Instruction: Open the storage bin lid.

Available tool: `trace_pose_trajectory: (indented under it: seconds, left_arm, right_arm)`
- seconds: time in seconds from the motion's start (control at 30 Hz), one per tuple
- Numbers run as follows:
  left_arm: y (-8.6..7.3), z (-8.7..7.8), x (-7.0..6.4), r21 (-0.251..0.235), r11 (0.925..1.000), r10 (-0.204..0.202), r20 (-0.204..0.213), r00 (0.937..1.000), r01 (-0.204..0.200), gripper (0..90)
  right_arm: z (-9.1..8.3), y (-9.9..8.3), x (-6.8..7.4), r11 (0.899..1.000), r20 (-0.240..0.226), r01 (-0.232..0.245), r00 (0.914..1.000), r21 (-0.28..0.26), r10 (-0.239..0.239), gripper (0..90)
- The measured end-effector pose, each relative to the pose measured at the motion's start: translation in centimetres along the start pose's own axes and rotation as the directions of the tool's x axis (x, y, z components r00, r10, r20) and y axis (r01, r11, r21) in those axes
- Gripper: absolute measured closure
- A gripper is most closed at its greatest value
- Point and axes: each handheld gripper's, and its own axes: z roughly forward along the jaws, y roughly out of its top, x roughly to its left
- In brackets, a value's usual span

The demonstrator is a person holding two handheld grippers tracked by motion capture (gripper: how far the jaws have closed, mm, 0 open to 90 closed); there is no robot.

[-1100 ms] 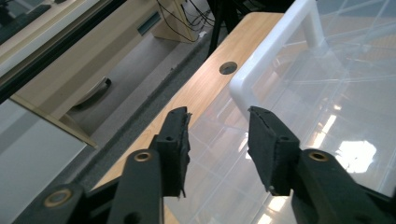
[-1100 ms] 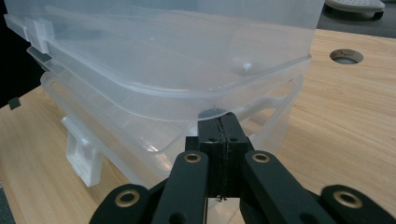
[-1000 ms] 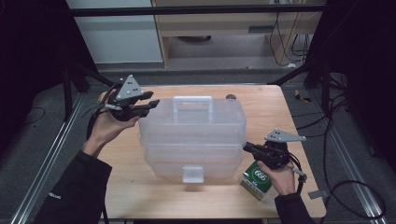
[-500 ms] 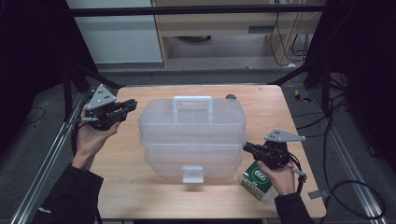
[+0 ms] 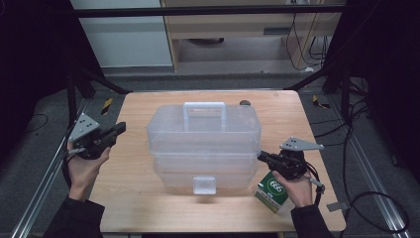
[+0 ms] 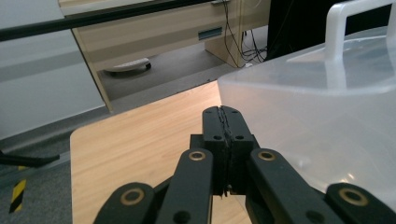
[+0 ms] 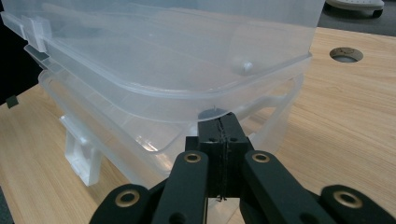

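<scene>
Clear plastic storage box (image 5: 204, 144), translucent, with a white carry handle (image 5: 204, 107) on its lid and a white front latch (image 5: 204, 185); it stands at the middle of the wooden counter (image 5: 133, 198), latch side toward the person, lid raised slightly above the base so that a gap runs along the front and right edges. Left tongs (image 5: 120, 128): black, jaws pressed fully together with nothing between them, held in the person's left hand (image 5: 84, 161) over the left edge of the counter, tips pointing toward the box and apart from it; a grey three-cornered plate sits on top. In the left gripper view the closed left tongs (image 6: 222, 112) sit just beside the box's left wall (image 6: 327, 121), bare wood between. Right tongs (image 5: 261, 156): black, jaws likewise pressed together and empty, held in the right hand (image 5: 297, 186) at the box's front right corner, tips at the level of the lid's rim. In the right gripper view the right tongs (image 7: 219, 119) lie just under the overhanging lid rim (image 7: 196, 93); whether they touch it cannot be told. Green and white carton (image 5: 272, 191) marked 666, standing on the counter at the near right, just below the right hand. Round cable hole (image 7: 346, 54) in the counter beyond the box.
</scene>
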Motion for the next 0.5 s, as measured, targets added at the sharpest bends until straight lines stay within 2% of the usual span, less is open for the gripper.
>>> trace_pose_trajectory:
  seconds: [0.07, 0.1, 0.2, 0.3, 0.37, 0.4, 0.43, 0.5]
  left_arm:
    - [-1.1, -0.1, 0.0, 0.003, 0.9999, -0.014, -0.007, 0.9999, 0.014, 89.5]
    - [-2.1, 0.0, 0.0, 0.008, 0.9993, -0.036, 0.005, 0.9993, 0.036, 89.6]
    - [-3.1, 0.1, 0.0, 0.014, 0.9987, -0.049, 0.010, 0.9988, 0.049, 89.6]
    - [-4.6, 0.5, -0.2, 0.043, 0.9972, -0.062, 0.019, 0.9979, 0.061, 89.6]
    - [-4.8, 0.6, -0.3, 0.058, 0.9970, -0.053, 0.021, 0.9984, 0.051, 89.6]
    - [-5.2, 0.8, -0.6, 0.064, 0.9964, -0.057, 0.030, 0.9979, 0.055, 89.6]
    - [-5.6, 1.1, -1.0, 0.084, 0.9956, -0.046, 0.048, 0.9978, 0.042, 89.6]
    - [-5.8, 1.2, -1.2, 0.093, 0.9951, -0.039, 0.061, 0.9974, 0.033, 89.6]
  right_arm:
    - [0.0, 0.0, 0.0, 1.000, -0.001, 0.000, 1.0000, 0.000, 0.000, 90.0]
    - [0.0, 0.0, 0.0, 1.000, 0.000, 0.001, 1.0000, 0.000, -0.001, 90.0]
    - [0.0, 0.0, 0.0, 1.000, 0.001, 0.001, 1.0000, 0.001, -0.001, 90.0]
    - [0.0, 0.0, 0.0, 1.000, -0.001, 0.001, 1.0000, 0.000, -0.001, 90.0]
    - [0.1, 0.0, 0.0, 1.000, 0.000, 0.002, 1.0000, 0.000, -0.002, 90.0]
    - [0.0, 0.0, 0.0, 1.000, 0.000, 0.002, 1.0000, 0.000, -0.002, 90.0]
    - [0.0, 0.0, 0.0, 1.000, 0.001, 0.003, 1.0000, 0.002, -0.003, 90.0]
    - [0.0, 0.0, 0.0, 1.000, 0.001, 0.003, 1.0000, 0.002, -0.003, 90.0]
